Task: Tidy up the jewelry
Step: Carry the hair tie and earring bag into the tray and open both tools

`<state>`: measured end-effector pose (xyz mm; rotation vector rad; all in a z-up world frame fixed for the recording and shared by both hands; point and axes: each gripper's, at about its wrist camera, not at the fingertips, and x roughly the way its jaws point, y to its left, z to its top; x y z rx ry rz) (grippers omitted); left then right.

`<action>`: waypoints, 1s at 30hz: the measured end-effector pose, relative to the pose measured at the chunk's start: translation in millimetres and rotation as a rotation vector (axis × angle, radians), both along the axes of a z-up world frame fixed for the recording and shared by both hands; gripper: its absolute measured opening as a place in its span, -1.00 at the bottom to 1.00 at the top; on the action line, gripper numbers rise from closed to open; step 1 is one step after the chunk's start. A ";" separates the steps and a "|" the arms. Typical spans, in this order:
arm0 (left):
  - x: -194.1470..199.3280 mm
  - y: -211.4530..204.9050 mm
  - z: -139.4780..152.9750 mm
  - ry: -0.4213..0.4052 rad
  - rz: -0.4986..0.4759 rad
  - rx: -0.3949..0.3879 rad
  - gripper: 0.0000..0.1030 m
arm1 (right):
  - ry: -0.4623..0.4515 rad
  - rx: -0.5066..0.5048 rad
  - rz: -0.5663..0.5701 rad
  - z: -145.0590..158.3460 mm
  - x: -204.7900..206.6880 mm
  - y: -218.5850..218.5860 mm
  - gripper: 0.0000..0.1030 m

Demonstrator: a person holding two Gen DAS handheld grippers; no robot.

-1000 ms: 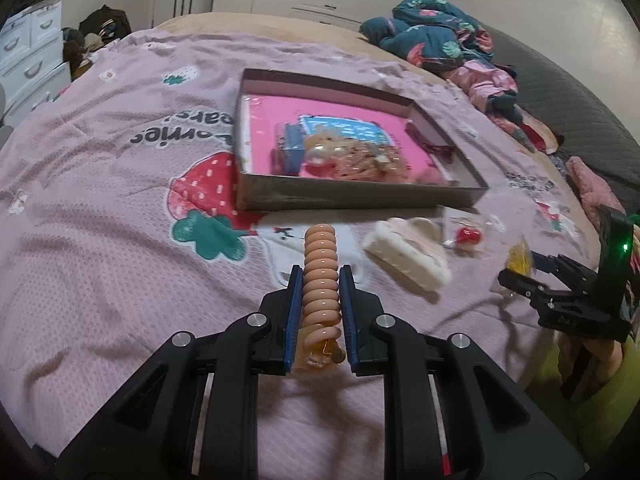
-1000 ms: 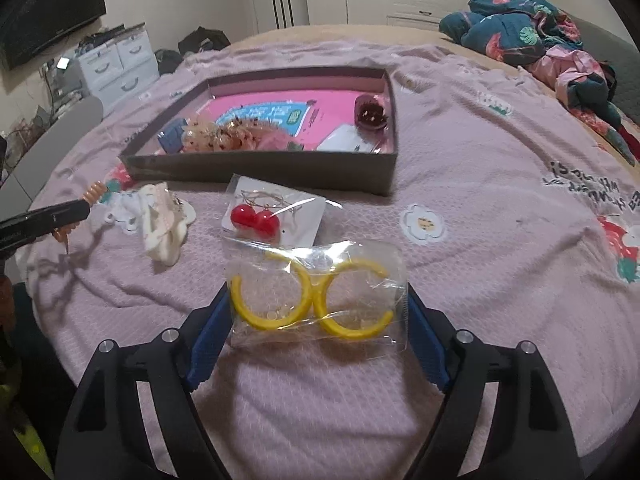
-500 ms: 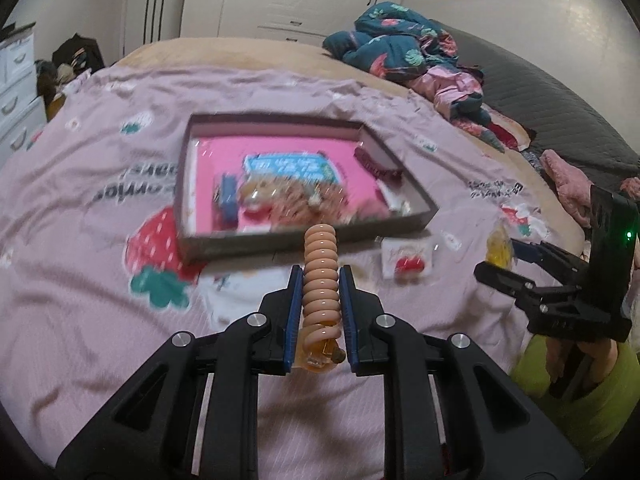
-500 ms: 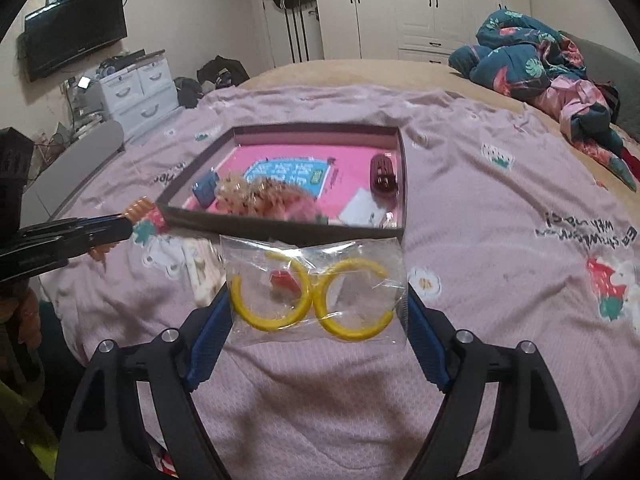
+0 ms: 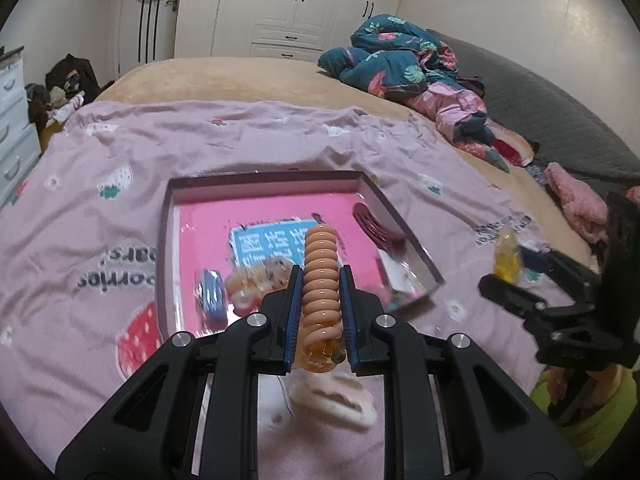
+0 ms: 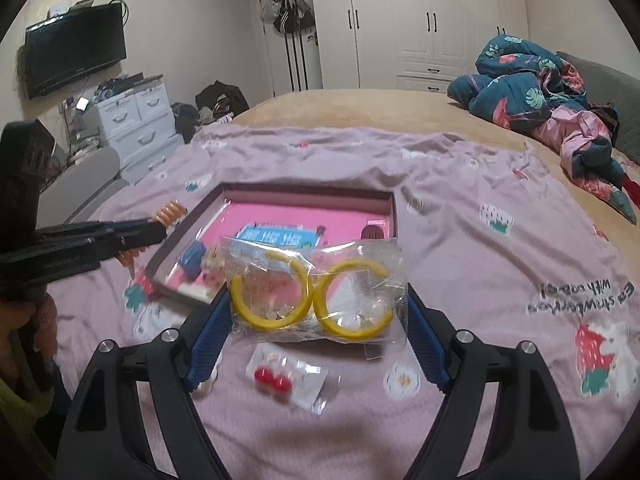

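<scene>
my left tool (image 5: 320, 288) is clenched on the coiled hair tie (image 5: 320, 276); my right tool (image 6: 318, 316) grasps the bagged yellow hoops (image 6: 312, 296) above the box (image 6: 308, 194).

A pink strawberry-print bedspread (image 6: 500, 184) covers the near part of the bed. A heap of teal floral bedding (image 6: 528, 80) lies at its far right edge. White wardrobes (image 6: 432, 20) line the back wall; a television (image 6: 76, 52) hangs above white drawers (image 6: 136, 120).

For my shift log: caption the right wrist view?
Right tool holds bagged yellow hoop earrings above the open jewelry box.
</scene>
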<state>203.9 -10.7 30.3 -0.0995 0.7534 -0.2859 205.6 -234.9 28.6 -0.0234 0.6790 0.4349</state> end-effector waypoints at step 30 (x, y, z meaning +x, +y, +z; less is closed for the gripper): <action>96.6 -6.5 -59.1 0.152 0.047 0.052 -0.78 | 0.152 -0.087 0.015 -75.4 96.3 33.9 0.56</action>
